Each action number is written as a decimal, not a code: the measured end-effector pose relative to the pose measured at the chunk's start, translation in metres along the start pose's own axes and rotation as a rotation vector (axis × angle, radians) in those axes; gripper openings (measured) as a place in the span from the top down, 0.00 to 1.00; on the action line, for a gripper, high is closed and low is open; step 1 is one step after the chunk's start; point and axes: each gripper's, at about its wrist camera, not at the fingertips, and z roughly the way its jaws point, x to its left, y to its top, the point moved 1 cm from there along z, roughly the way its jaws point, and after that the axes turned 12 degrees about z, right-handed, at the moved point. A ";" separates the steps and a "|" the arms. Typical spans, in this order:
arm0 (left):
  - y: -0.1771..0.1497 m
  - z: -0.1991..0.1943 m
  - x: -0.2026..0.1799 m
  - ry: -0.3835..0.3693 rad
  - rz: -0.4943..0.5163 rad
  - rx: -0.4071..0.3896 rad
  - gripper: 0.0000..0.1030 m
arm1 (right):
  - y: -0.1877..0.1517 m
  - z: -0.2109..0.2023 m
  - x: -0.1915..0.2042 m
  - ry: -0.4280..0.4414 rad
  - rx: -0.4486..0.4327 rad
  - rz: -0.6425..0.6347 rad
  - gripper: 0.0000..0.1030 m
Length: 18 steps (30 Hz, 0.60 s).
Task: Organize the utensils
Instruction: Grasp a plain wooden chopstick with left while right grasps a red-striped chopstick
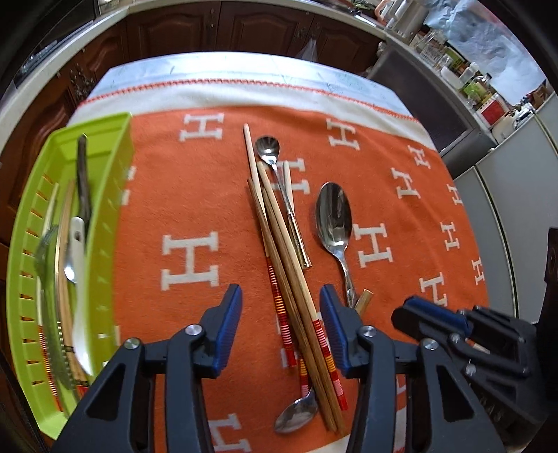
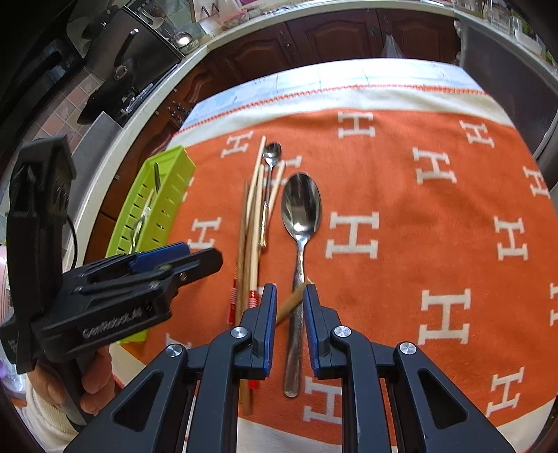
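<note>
Several wooden chopsticks (image 1: 279, 240) with red-striped ends lie in a loose bundle on the orange cloth, also in the right wrist view (image 2: 249, 226). A small spoon (image 1: 268, 148) and a large steel spoon (image 1: 333, 216) lie beside them; another spoon (image 1: 296, 413) lies under the bundle's near end. My left gripper (image 1: 280, 306) is open, its fingers either side of the bundle. My right gripper (image 2: 289, 306) is open a little, straddling the large spoon's handle (image 2: 296, 334) and a chopstick end (image 2: 291, 305). A green tray (image 1: 104, 209) at the left holds several utensils.
The orange cloth (image 2: 418, 244) with white H marks covers the table. Dark wooden cabinets (image 1: 244, 28) stand behind the table. A counter with jars (image 1: 464, 69) runs at the back right. The left gripper's body (image 2: 122, 289) shows in the right wrist view.
</note>
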 end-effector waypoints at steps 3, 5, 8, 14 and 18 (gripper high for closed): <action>0.002 0.012 -0.001 0.012 -0.001 0.022 0.69 | -0.003 0.009 -0.004 0.008 0.015 -0.002 0.85; 0.002 0.018 -0.002 0.011 -0.005 0.038 0.74 | -0.005 0.014 -0.005 0.009 0.018 -0.005 0.85; 0.001 0.025 -0.005 0.010 -0.003 0.051 0.78 | -0.005 0.018 -0.007 0.015 0.024 -0.004 0.85; 0.001 0.031 -0.008 -0.001 -0.001 0.045 0.94 | -0.004 0.024 -0.008 0.025 0.034 0.002 0.84; -0.001 0.030 -0.003 -0.025 -0.010 0.043 0.96 | -0.006 0.027 -0.008 0.030 0.042 0.000 0.85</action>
